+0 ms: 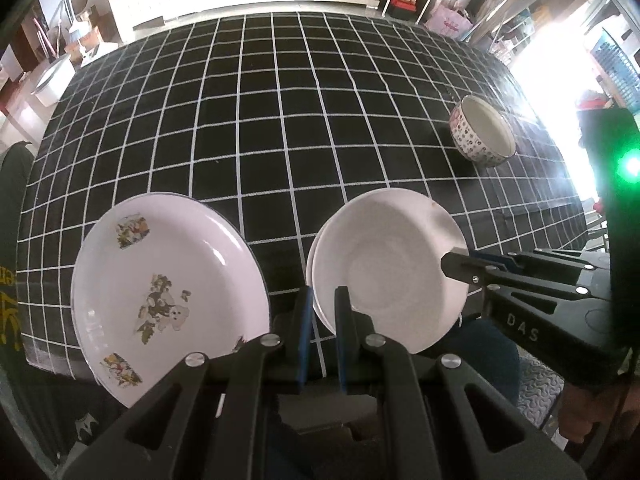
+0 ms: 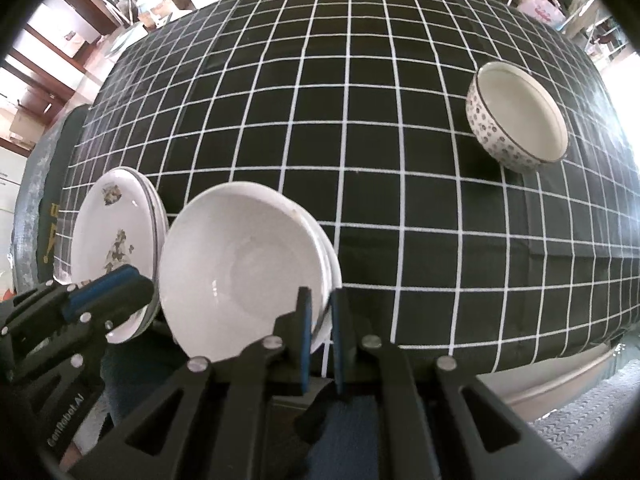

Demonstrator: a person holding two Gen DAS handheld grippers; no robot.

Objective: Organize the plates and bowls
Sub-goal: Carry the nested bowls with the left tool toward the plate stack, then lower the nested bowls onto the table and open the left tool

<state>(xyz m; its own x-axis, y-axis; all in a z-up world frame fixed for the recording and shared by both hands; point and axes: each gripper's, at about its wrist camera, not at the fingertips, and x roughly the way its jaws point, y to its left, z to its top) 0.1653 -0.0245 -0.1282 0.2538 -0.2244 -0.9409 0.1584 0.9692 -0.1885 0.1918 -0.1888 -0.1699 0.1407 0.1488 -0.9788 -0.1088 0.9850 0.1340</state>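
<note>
1. The left claw sits nearly closed, apparently empty, between the pictured plate and the white plates.
2. The right claw clamps the white plates' right rim at the near counter edge.
3. The patterned bowl stands far right.

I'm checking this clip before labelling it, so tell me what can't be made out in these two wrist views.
- Patterned plate: its near rim is cut off behind the left gripper's linkage in the left wrist view.
- White plates: the count is unclear; only stacked rims show in the right wrist view, where the right gripper pinches them.
- Patterned bowl: its base is hidden by its own wall.
- Room at right, left wrist view: washed out by glare.
</note>
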